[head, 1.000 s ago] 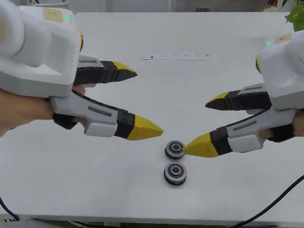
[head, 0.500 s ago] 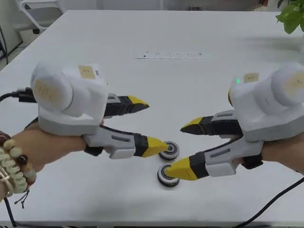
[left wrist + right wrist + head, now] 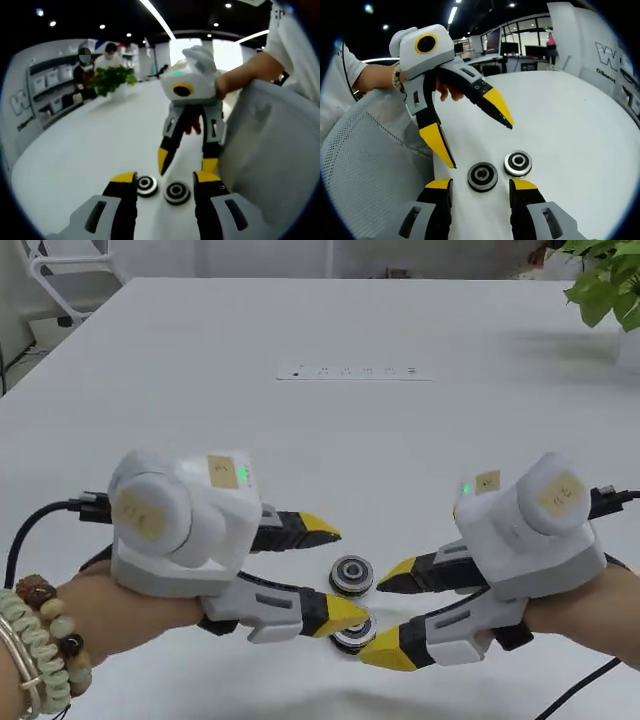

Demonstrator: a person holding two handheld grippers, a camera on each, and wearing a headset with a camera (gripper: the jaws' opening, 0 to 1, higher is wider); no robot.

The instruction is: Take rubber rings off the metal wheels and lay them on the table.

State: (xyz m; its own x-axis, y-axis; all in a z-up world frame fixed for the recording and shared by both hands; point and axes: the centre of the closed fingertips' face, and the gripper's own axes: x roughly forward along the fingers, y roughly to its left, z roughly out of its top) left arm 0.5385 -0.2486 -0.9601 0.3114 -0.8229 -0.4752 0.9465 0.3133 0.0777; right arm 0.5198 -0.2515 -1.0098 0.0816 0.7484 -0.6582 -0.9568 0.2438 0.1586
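near wheel (image 3: 350, 638) on table (image 3: 450, 440), betw lower tips of left gripper (image 3: 166, 177) & right gripper (image 3: 372, 622). both jaws wide, holding nothing. 2nd wheel (image 3: 351, 574) just behind near wheel, dark ring (image 3: 334, 575) on it. power strip (image 3: 355, 372) well beyond.

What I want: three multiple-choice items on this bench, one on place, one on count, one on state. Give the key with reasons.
1. Where do the metal wheels lie?
A. on the table, between the grippers' tips
B. stacked in a tray
C. on the floor
2. How many wheels are there?
A. one
B. two
C. four
3. How does the right gripper stand?
A. shut on a wheel
B. shut, empty
C. open
Key:
1 A, they sit on the white top between the left gripper and the right one.
2 B, both gripper views show two side by side.
3 C, its jaws stand wide apart with nothing clamped.
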